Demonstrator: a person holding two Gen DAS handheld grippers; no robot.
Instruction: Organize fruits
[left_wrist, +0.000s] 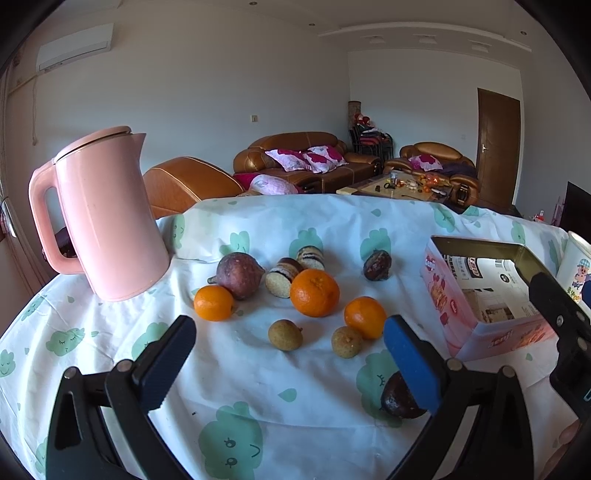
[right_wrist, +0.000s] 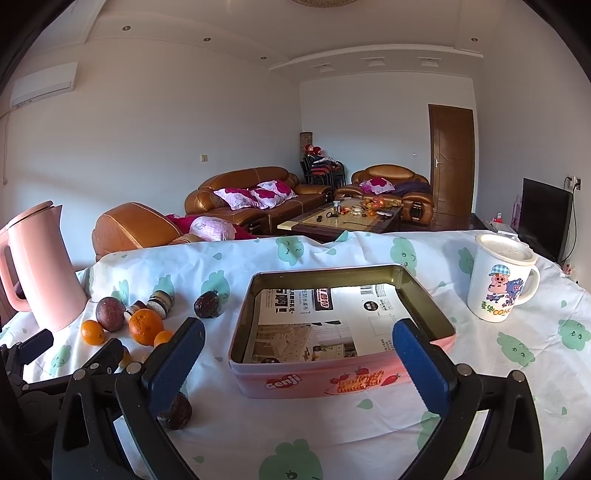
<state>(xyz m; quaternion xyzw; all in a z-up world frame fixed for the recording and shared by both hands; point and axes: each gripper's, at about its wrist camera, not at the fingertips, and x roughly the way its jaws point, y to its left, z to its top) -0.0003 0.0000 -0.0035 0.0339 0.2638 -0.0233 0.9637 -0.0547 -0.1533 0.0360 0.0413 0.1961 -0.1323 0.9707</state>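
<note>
While the pink tin (right_wrist: 332, 380) sits open and holds no fruit, only printed paper lining, everything you need to sort lies on the cloth to its left. Count them: three oranges (left_wrist: 314, 292), two small tan longans (left_wrist: 285, 334), and three dark purple fruits, the largest (left_wrist: 239, 274) beside the kettle (left_wrist: 107, 218), one (left_wrist: 377, 264) farther back, one (left_wrist: 400, 398) just left of the tin's near corner. Two striped cakes (left_wrist: 284, 277) sit among them.

Your left gripper (left_wrist: 295, 365) hangs over that cluster, jaws spread wide, nothing held; the longans lie straight ahead between its fingers. Your right gripper (right_wrist: 295, 365) faces the tin, also spread and empty. The left is clearly nearer the fruit. A white mug (right_wrist: 498, 280) stands right of the tin.
</note>
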